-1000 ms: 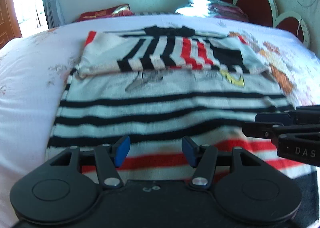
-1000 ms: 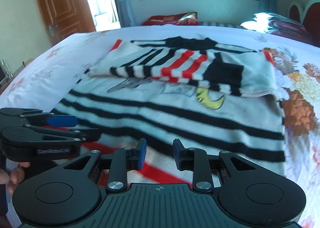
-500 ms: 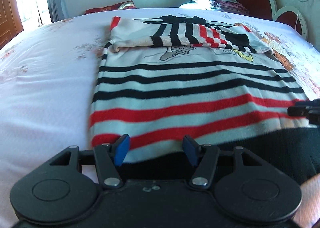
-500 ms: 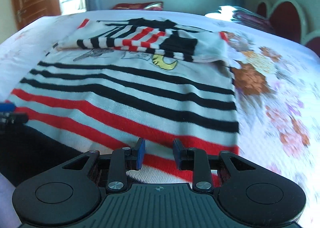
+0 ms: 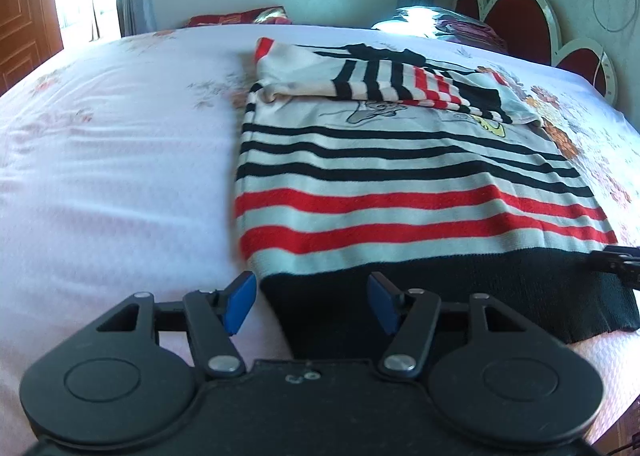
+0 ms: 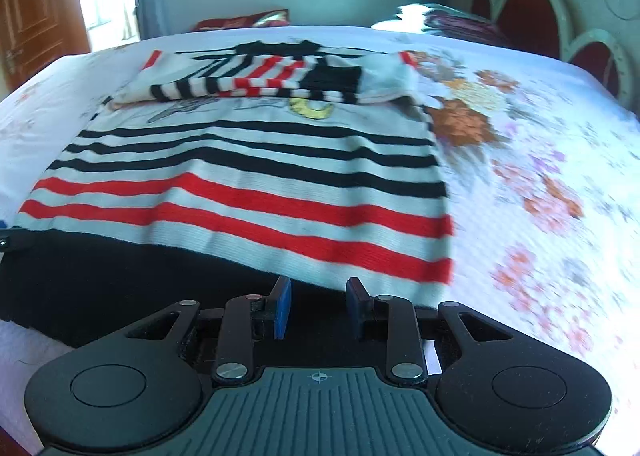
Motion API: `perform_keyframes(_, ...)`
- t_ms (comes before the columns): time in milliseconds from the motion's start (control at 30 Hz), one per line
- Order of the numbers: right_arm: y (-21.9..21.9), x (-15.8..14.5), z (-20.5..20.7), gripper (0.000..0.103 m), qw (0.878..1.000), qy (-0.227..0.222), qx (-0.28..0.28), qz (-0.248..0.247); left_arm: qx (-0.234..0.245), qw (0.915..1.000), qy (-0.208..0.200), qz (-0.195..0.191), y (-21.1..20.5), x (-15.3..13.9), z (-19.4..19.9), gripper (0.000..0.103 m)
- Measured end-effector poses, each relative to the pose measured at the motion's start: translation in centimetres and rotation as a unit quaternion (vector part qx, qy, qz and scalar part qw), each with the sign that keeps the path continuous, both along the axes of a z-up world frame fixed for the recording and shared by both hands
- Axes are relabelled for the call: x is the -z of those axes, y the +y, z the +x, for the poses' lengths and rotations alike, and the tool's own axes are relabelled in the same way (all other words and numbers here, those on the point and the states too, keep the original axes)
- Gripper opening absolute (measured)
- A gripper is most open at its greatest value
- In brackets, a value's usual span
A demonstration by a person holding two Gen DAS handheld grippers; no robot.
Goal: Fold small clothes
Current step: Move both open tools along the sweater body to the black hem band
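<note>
Left wrist view: the left gripper (image 5: 308,306) is seen at the bottom centre with its blue pads (image 5: 239,308) spread apart and nothing held between them. The near left corner of the sweater's black hem (image 5: 460,296) lies between and just beyond the fingers. Whether the pads touch the cloth cannot be told. From there the sweater (image 5: 400,184) runs up the middle of the frame, red stripes first, then black, with the sleeves (image 5: 384,84) already laid across the chest in the upper centre. It lies flat on the bed (image 5: 112,176), whose bare sheet fills the left half. At the right edge the tip of the right gripper (image 5: 618,262) is seen beside the hem's other end.

In the right wrist view, the right gripper (image 6: 318,308) is at the bottom centre, its pads (image 6: 282,306) likewise parted and empty, over the hem (image 6: 120,276) near the right corner. The sweater (image 6: 256,176) spreads across the centre and left, and the flowered sheet fills the right.

The step in hand is judged to be the taking of the hem at both corners, the sleeves being already folded in. The next move would call for both grippers to be lowered and closed on the hem. The hem would then be lifted evenly and carried toward the collar, so that the bottom half is laid over the top without the stripes being skewed.
</note>
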State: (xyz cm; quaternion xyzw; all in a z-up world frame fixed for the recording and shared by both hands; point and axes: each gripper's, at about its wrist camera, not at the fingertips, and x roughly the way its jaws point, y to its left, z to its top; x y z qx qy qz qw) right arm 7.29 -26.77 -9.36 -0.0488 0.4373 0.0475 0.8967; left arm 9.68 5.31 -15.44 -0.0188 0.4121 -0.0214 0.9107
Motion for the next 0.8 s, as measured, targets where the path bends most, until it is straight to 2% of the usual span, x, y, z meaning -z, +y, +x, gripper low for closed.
perform_keyframes(100, -0.9, -0.4, -0.6, 0.032, 1.0, -0.002, 0.02, -0.005, 0.001, 1.0, 0.004, -0.007, 0.5, 0.2, -0.3, 0.061)
perform_keyframes(200, -1.6, -0.6, -1.4, 0.056, 0.999, -0.006, 0.039, -0.009, 0.001, 0.9996, 0.014, -0.023, 1.0, 0.7, -0.5, 0.062)
perform_keyframes(333, -2.3, -0.7, -2.4, 0.057, 0.999, -0.004, 0.054, -0.006, 0.002, 0.9987, 0.024, -0.046, 1.4, 1.5, -1.1, 0.062)
perform_keyframes(533, -3.9, -0.3, -3.6, 0.057, 0.994, 0.021, 0.094, 0.05, 0.008, 0.9969, 0.028, -0.073, 1.8, 1.8, -2.0, 0.066)
perform_keyframes(667, -3.9, -0.3, -4.1, 0.057, 0.994, 0.02, 0.095, 0.058, 0.006, 0.9951, 0.03, -0.094, 1.9, 1.9, -2.1, 0.066)
perform_keyframes(767, -3.8, -0.1, -4.0, 0.056, 0.993, 0.023, 0.093, 0.073, 0.01, 0.9938, 0.029, -0.107, 1.8, 1.9, -1.9, 0.056)
perform_keyframes(800, -3.6, -0.1, -3.9, 0.054, 0.993, 0.025, 0.088, 0.073, 0.015, 0.9934, 0.031, -0.11, 1.7, 1.9, -1.8, 0.045)
